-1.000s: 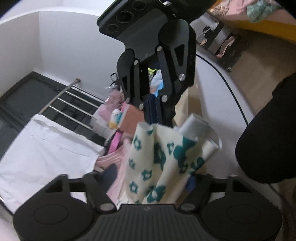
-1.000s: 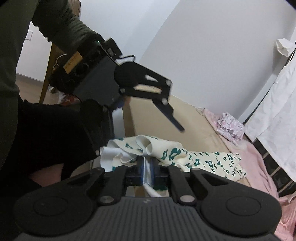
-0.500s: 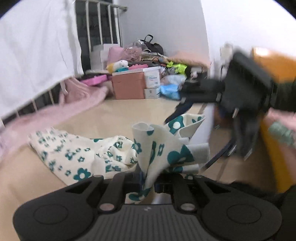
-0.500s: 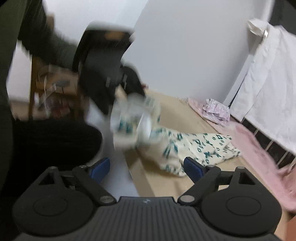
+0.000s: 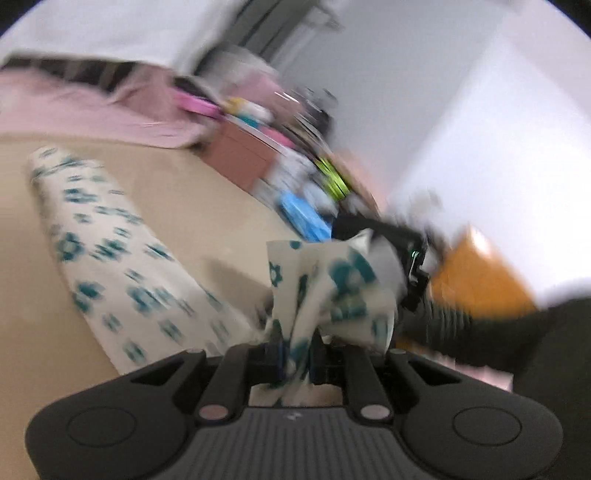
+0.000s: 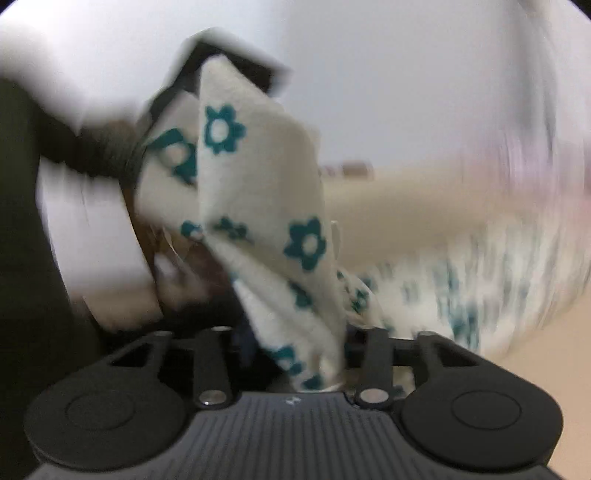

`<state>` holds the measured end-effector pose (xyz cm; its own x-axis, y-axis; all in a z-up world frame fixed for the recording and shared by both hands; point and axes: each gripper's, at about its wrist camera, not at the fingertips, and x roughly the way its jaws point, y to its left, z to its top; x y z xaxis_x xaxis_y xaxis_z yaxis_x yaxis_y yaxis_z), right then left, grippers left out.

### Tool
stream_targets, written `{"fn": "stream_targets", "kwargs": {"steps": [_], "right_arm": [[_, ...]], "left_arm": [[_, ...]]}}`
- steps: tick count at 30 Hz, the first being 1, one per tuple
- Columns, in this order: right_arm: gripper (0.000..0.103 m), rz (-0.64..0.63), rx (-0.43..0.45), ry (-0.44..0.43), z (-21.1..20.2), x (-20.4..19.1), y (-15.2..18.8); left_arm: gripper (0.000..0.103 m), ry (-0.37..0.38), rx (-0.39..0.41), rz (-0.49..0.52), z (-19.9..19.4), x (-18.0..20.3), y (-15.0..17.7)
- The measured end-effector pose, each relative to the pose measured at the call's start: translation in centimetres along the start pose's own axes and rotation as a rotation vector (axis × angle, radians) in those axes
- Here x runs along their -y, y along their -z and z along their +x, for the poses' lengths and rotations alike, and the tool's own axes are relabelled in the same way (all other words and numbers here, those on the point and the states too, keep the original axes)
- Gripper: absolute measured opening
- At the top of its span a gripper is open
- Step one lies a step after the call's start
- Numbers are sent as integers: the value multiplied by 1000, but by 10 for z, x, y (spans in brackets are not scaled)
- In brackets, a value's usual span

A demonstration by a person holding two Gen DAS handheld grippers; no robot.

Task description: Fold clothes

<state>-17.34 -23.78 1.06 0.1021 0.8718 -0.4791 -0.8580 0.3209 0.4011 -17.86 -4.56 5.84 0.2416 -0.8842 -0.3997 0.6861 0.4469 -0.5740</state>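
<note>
A cream garment with teal flowers (image 5: 122,280) lies stretched across the beige table (image 5: 184,192), its near end lifted. My left gripper (image 5: 297,354) is shut on a bunched fold of it. The same garment (image 6: 251,184) rises in a peak in the right wrist view, where the left gripper's black body (image 6: 229,62) holds its top. My right gripper (image 6: 301,343) has the lower part of that fold between its fingers. Its jaws are closing and still stand wider than the left gripper's. The right gripper (image 5: 391,240) shows as a black blur behind the raised fold.
A pink cloth (image 5: 92,110) lies along the table's far side under a hanging white sheet (image 5: 110,29). A brownish-pink box (image 5: 240,155) and a blue packet (image 5: 306,221) stand amid clutter at the back. A person's dark sleeve (image 6: 22,221) fills the left edge.
The left gripper closed on the floral fold, rolled and lifted it. The right gripper let go, opened wide, then came in around the fold again. Both views are now motion-blurred.
</note>
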Motion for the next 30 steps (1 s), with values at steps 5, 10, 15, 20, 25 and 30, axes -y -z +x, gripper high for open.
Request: {"fn": "stream_targets", "kwargs": {"steps": [5, 10, 15, 20, 25, 30], "right_arm": [[20, 425, 54, -109, -1, 50, -3], [45, 454, 67, -20, -13, 40, -10], [73, 390, 151, 223, -42, 15, -11], [71, 429, 273, 423, -74, 9, 3], [67, 415, 294, 473, -62, -11, -14], [42, 451, 216, 531, -30, 6, -24]], "left_arm": [[22, -143, 70, -267, 18, -53, -15], [56, -217, 138, -400, 18, -77, -8], [69, -420, 277, -375, -24, -55, 1], [69, -437, 371, -217, -38, 1, 9], [65, -569, 268, -16, 6, 37, 4], [29, -567, 170, -288, 16, -10, 16]]}}
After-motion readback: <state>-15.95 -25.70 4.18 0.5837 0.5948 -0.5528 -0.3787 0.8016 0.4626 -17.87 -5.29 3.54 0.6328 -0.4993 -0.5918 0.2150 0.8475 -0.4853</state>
